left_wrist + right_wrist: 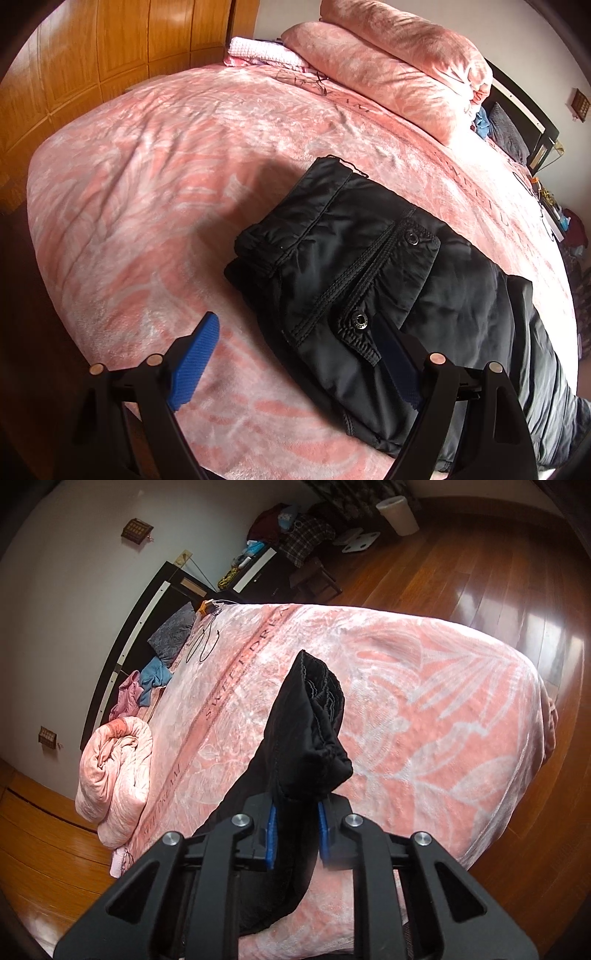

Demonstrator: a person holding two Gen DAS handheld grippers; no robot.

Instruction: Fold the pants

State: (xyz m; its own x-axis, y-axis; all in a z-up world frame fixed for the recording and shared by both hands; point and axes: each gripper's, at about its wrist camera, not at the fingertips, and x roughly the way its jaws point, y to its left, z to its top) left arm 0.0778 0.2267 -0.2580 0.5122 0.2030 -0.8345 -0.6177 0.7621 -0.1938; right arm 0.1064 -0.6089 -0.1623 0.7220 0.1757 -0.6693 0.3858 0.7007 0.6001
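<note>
Pants lie on the bed — rolled quilt behind them.

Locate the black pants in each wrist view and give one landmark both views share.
Left wrist view: the black pants lie folded on the bed, centre to lower right.
Right wrist view: a bunched end of the pants stands up at centre, clamped in the right gripper.
Shared landmark: the rolled pink quilt.
</note>
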